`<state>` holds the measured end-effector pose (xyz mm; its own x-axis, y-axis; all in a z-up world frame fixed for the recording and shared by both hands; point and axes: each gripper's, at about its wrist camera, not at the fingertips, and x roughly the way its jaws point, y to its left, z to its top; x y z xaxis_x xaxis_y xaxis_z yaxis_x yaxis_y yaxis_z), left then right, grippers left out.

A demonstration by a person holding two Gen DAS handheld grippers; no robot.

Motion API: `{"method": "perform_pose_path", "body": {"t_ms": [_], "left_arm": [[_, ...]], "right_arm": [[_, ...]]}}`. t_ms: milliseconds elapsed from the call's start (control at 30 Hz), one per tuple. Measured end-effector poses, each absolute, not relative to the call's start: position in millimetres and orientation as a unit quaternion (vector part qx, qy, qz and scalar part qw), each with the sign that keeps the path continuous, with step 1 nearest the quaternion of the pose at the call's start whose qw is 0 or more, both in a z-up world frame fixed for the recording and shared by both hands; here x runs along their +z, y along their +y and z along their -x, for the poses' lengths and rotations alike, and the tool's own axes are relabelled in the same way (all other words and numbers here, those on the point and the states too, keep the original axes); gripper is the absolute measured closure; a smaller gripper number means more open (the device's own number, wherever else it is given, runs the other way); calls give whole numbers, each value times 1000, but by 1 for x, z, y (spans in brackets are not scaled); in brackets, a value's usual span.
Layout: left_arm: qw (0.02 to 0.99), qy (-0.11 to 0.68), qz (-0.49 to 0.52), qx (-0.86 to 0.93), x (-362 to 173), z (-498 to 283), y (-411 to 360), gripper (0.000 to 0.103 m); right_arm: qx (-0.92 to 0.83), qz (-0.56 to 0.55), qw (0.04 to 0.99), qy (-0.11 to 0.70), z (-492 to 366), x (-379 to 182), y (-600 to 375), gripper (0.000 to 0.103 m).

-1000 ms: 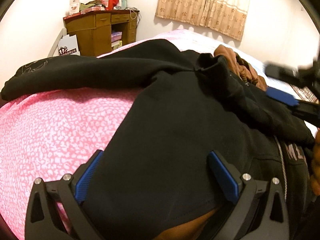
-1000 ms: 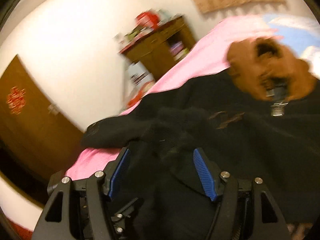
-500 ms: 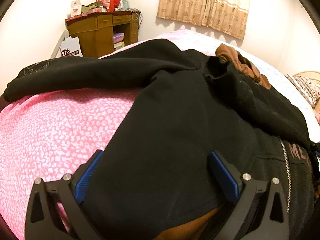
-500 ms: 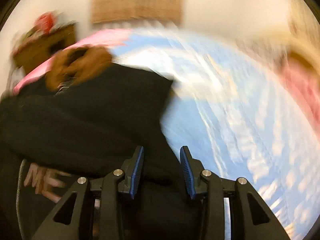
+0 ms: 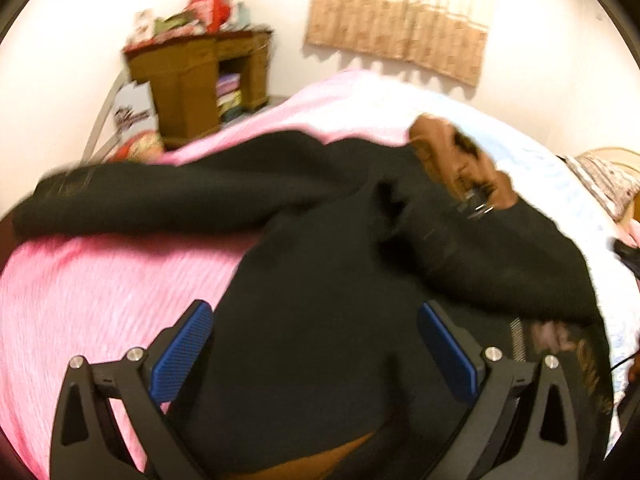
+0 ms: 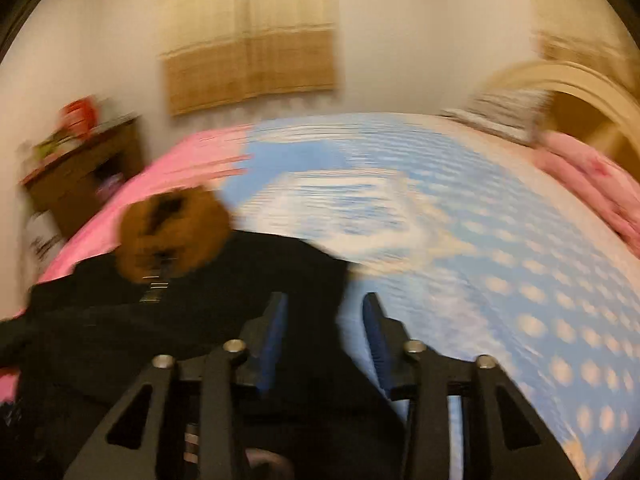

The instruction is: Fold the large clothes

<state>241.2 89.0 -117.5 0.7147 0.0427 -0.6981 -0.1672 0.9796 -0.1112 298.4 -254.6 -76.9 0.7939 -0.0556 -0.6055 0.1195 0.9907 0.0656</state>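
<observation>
A large black zip hoodie (image 5: 328, 280) with a brown-lined hood (image 5: 452, 160) lies spread on the bed, one sleeve stretched to the left. My left gripper (image 5: 316, 344) is open, its blue pads either side of the hoodie's lower body, just above the cloth. In the right wrist view the hoodie (image 6: 140, 340) fills the lower left. My right gripper (image 6: 324, 332) is partly closed, with the hoodie's right edge between its fingers; the blur hides whether the pads press the cloth.
The bed has a pink leopard-print cover (image 5: 100, 292) on the left and a blue dotted sheet (image 6: 500, 272) on the right. A wooden desk (image 5: 196, 80) with clutter stands by the far wall. Pillows (image 6: 504, 116) and a pink blanket (image 6: 592, 184) lie at the headboard.
My right gripper has swung from the hoodie's left side to its right edge and narrowed its jaws. My left gripper has shifted slightly; its view is now blurred.
</observation>
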Motion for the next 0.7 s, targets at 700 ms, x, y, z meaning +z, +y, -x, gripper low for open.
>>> {"method": "perform_pose_path", "body": {"t_ms": [700], "left_arm": [[908,396,42,132,-159,-300,67,0]], "right_arm": [[-129,-166,899,385,-366,-163,-345,80]]}}
